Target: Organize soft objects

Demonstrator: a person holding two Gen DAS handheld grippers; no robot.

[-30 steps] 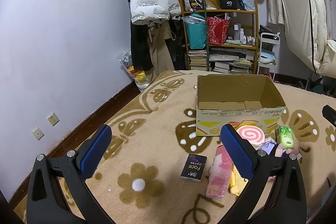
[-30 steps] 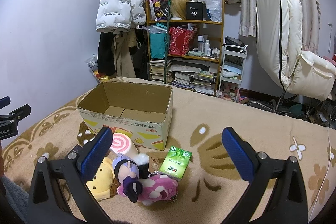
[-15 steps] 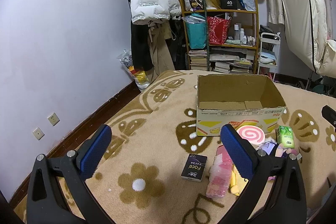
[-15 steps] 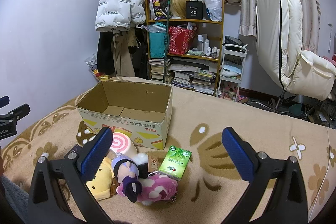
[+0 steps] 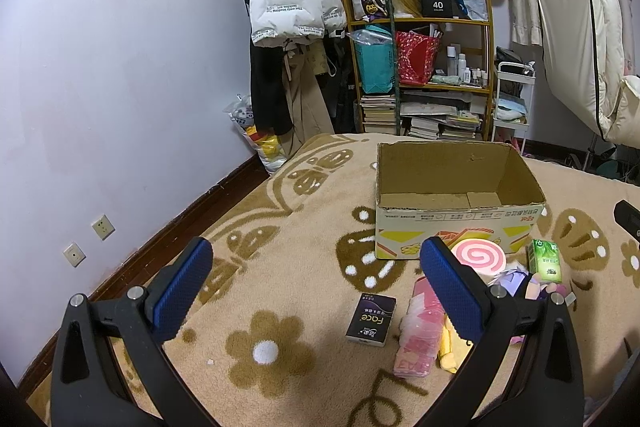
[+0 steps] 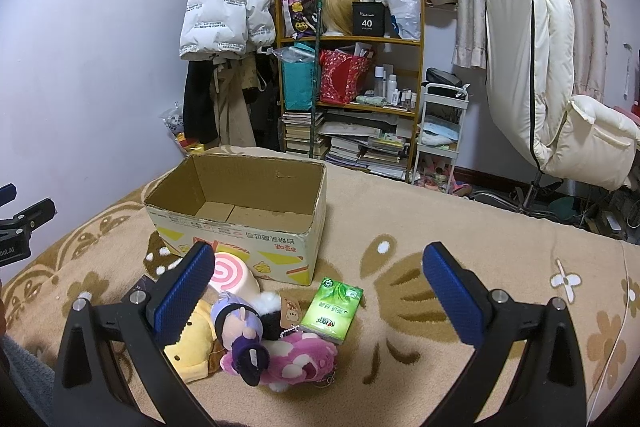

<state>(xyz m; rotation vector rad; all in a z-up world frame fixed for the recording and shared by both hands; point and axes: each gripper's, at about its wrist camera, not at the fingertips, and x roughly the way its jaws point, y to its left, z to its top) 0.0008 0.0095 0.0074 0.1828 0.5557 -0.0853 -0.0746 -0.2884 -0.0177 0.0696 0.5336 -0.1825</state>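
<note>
A: Where do the soft things lie?

B: In a small heap on the tan flowered blanket, just in front of the open cardboard box. From the right wrist camera: a pink swirl cushion touching the box's front wall, a yellow plush partly behind the near finger, a purple-haired doll lying over a pink plush, and a green tissue pack just beside them on the right.

A: And from the other side?

B: The left wrist camera shows the same heap from the left: the swirl cushion against the box, the green pack to its right, a pink wrapped packet lying lengthwise, and a dark "Face" pack flat on the blanket a little apart from it. The box holds nothing that I can see; only its folded bottom flaps show.

A: The grippers?

B: The left gripper has its jaws spread wide and grips nothing; it hangs above the blanket, with the heap behind its right finger. The right gripper is likewise wide apart and holding nothing, with the doll and green pack lying between its fingers in view, not touched

A: Behind it all?

B: A cluttered shelf and a white puffer jacket hanging by the wall
</note>
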